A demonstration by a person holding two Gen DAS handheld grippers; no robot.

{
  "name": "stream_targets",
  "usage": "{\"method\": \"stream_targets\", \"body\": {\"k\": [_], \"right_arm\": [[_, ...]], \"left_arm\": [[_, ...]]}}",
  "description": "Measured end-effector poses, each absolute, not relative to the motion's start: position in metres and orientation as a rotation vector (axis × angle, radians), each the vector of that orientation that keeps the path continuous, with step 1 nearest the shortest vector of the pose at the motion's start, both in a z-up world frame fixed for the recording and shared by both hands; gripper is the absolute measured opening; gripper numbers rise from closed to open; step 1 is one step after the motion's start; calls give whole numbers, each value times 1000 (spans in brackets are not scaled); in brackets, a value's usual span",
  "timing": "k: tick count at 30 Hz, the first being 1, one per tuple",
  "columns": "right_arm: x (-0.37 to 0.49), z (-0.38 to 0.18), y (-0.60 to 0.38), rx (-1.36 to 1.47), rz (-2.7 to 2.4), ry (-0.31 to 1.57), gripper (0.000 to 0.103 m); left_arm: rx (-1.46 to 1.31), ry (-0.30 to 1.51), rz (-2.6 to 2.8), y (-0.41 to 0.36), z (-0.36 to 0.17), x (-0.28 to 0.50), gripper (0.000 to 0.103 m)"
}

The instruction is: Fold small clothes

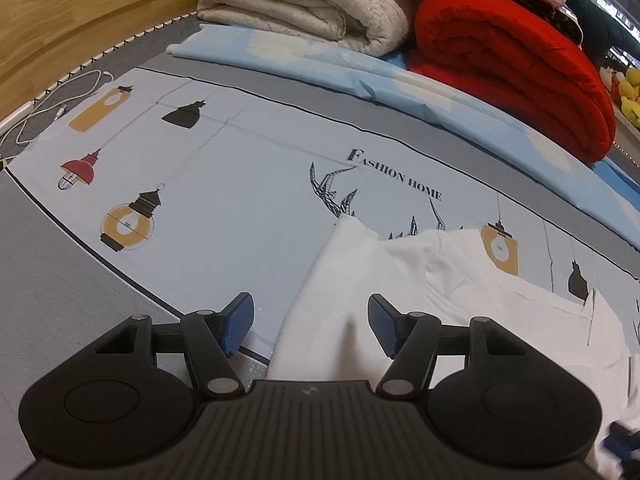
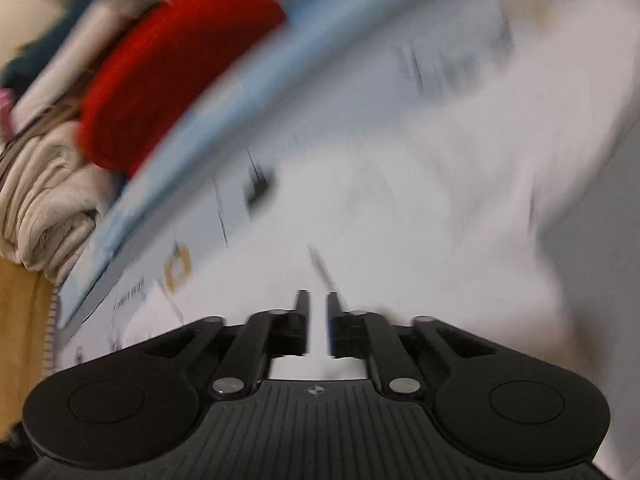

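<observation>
White garment spread crumpled on a pale printed cloth, lying toward the right and near side of the left wrist view, one corner peaked up by the deer print and the words "FASHION HOME". Seen from the right wrist only as a blurred white mass filling the middle and right.

Left gripper poised over the garment's left edge, jaws spread wide, blue pads apart and clamping nothing; right pad over white fabric, left pad over bare cloth.

Right gripper narrowed almost together, only a thin slit left between the fingers. Whitish material visible through the slit, but too smeared to say whether anything is pinched there.

Printed cloth marked with lamps and lanterns in yellow, black and red, laid over a grey mat. Beyond it a light blue sheet, then a folded cream quilt beside a rolled red blanket. White cable coiled at the far left by a wooden board. Yellow toys at the right edge.
</observation>
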State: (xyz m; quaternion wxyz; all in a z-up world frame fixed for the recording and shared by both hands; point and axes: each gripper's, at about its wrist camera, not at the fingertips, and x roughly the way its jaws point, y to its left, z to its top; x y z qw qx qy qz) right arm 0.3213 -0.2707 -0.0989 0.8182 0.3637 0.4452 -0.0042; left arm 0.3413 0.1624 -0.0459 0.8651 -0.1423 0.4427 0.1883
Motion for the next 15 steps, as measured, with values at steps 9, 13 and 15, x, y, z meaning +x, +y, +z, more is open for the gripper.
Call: {"method": "stream_targets", "body": {"k": [9, 13, 15], "right_arm": [[323, -126, -239, 760, -51, 1056, 38], [319, -128, -244, 736, -20, 1044, 16], [319, -127, -245, 733, -21, 1040, 12]], "left_arm": [[-296, 932, 384, 164, -48, 341, 69], [-302, 930, 389, 168, -47, 341, 69], [-301, 929, 389, 168, -46, 340, 69]]}}
